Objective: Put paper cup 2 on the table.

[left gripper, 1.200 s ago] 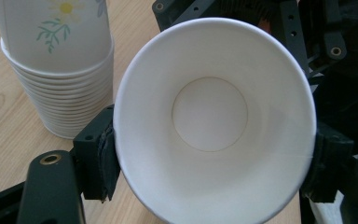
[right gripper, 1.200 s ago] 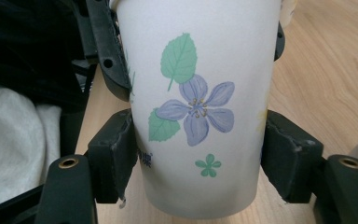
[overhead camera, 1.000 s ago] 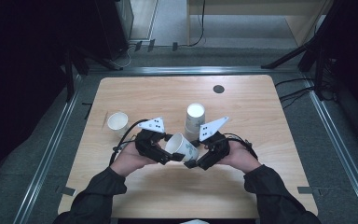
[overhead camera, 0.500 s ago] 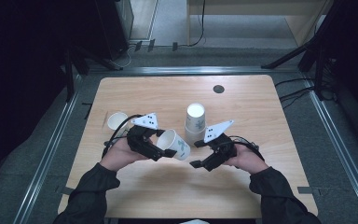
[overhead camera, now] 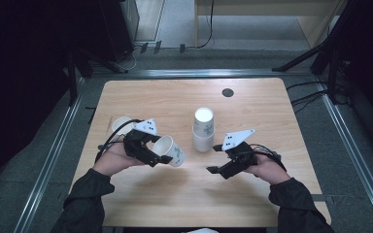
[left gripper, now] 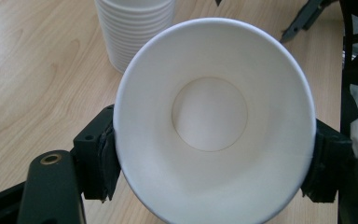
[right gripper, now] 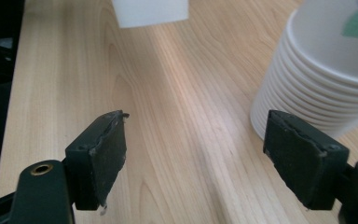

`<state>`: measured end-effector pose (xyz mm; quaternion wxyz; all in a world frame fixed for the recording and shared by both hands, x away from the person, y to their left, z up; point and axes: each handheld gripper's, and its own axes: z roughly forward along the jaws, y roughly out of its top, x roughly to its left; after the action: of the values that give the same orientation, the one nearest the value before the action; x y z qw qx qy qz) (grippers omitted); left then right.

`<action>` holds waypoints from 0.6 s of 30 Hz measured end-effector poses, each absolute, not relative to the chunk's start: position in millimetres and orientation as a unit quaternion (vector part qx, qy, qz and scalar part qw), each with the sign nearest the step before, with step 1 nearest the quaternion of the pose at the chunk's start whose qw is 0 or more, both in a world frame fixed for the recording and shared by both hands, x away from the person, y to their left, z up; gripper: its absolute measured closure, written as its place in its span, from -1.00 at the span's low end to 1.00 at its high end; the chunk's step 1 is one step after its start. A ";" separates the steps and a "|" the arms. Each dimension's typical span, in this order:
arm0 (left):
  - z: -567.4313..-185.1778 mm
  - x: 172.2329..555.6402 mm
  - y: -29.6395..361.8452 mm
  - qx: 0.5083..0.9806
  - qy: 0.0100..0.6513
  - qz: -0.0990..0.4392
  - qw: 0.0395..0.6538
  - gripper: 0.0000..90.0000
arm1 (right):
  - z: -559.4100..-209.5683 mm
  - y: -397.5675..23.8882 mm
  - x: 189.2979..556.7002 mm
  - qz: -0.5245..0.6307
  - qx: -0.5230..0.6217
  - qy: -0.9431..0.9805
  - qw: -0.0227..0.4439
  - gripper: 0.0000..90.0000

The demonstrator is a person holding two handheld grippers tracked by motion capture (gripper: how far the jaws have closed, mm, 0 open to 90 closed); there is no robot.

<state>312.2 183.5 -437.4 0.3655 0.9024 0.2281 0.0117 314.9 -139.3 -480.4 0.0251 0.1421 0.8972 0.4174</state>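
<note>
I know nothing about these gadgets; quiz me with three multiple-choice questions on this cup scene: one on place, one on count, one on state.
1. Where does the stack of paper cups stand?
A. mid-table
B. on the floor
C. in a hand

2. How many single cups lie apart from the stack?
A. none
B. two
C. five

3. How is the right gripper?
A. open, empty
B. clamping a cup
C. holding a spoon

Answers: 1 A, it stands on the wooden table; 2 B, the paper cup in the left gripper plus a lone cup behind it; 3 A, bare wood between its pads.
</note>
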 end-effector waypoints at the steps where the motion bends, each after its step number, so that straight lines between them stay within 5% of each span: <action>1: -438.0 311.9 185.0 0.904 0.227 0.015 0.363 -0.50 | -480.1 -140.9 315.0 0.416 0.144 0.897 0.028 -0.52; 18: -452.7 307.5 222.5 0.925 0.231 0.029 0.300 -0.50 | -473.2 -165.9 322.9 0.428 0.186 0.881 0.075 -0.52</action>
<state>307.5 222.5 -452.7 0.2998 0.9250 0.2315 0.0288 322.9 -165.9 -473.2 0.0751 0.1861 0.8812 0.4281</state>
